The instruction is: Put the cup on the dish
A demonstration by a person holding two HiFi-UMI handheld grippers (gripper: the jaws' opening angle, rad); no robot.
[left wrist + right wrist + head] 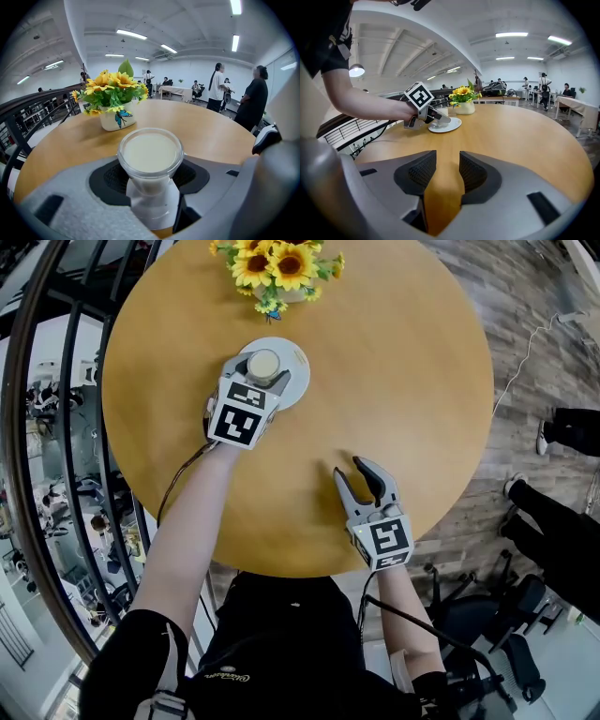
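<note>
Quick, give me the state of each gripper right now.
Left gripper: closed on the cup, over the dish.
Right gripper: open, holding nothing.

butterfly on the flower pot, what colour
Blue; the butterfly shows best in the left gripper view.

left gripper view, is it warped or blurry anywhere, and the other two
Left gripper view: fisheye bends the ceiling lights, corners go black, cup sharp, far people soft. Right gripper view: same bulge and black corners, jaws loom large. Head view: even light, faint shadows on the table.
</note>
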